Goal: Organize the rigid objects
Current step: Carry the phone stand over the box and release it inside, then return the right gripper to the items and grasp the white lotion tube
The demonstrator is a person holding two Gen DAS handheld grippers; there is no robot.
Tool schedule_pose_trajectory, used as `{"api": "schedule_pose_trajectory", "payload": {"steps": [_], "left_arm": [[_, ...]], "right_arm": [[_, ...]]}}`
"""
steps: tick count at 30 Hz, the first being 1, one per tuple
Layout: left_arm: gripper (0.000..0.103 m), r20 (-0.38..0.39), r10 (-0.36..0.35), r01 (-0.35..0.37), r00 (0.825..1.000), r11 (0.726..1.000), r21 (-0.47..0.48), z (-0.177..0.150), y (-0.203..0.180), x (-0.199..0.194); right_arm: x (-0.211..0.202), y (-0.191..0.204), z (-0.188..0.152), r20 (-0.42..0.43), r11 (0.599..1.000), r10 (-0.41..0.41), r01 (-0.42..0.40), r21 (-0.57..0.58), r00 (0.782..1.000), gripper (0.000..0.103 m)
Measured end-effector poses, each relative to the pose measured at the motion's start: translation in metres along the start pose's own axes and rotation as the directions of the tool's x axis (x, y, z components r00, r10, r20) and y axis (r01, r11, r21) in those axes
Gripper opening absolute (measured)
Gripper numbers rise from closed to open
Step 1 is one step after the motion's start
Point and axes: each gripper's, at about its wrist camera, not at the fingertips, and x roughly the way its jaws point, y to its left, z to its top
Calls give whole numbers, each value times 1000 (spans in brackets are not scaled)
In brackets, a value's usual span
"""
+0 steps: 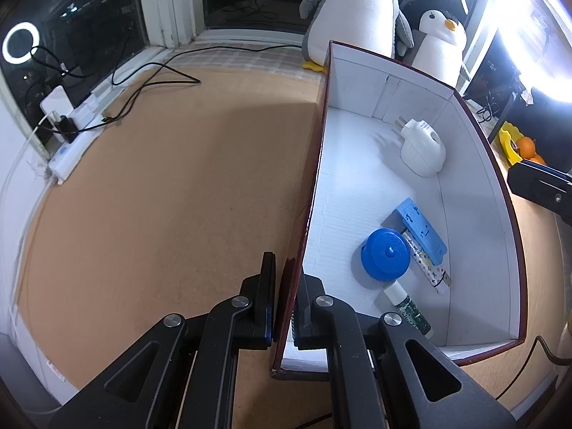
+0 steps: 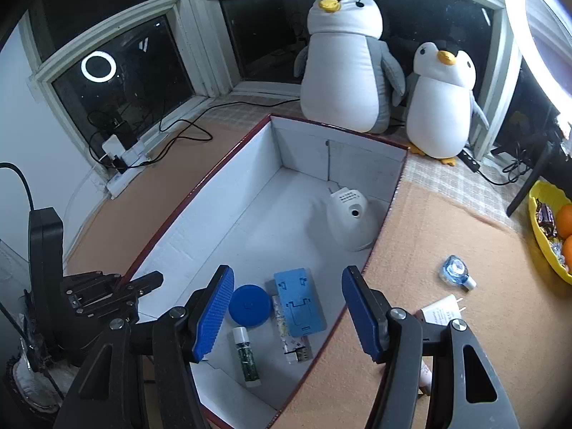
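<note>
Left gripper point(image 1: 285, 307) clenched on box point(image 1: 323, 114) near-left wall, steadying it. Right gripper point(image 2: 286, 307) released, empty, above blue stand point(image 2: 298, 302) inside box. Blue tape dispenser point(image 2: 455, 271) and white plug point(image 2: 441, 312) on cloth right of box. Risk: left grip slips and box skids; right finger snags box wall.

We see the box point(image 2: 384, 164) on the table point(image 2: 447, 236), before two penguins point(image 2: 343, 71) at the back edge; in its near corner lie a disc point(image 2: 249, 305), a tube point(image 2: 246, 355) and a holder point(image 2: 298, 302).
</note>
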Motion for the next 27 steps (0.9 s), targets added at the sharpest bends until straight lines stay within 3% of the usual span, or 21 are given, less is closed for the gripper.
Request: {"api": "schedule_pose_trajectory", "payload": {"steps": [8,12,20,27], "left_arm": [[6,5,-11,11,1000,1000,19,4,-1,0],[6,9,-19,19,1000,999,33,6,-2,-1],[6,2,-37,37,999,995,97,11,-4,0],[6,-9,-42,43,999,987,155,13,-6,1]], "right_arm": [[-14,-26,-8,61,995,-43,37,95,997,59],[-22,-47,-18,63,987,-67,58,148,996,64],[-33,-113,-59,-32,931,-191,191,310,981,65],[-36,-147,-88,-98,879,-198,221,422,975,65]]}}
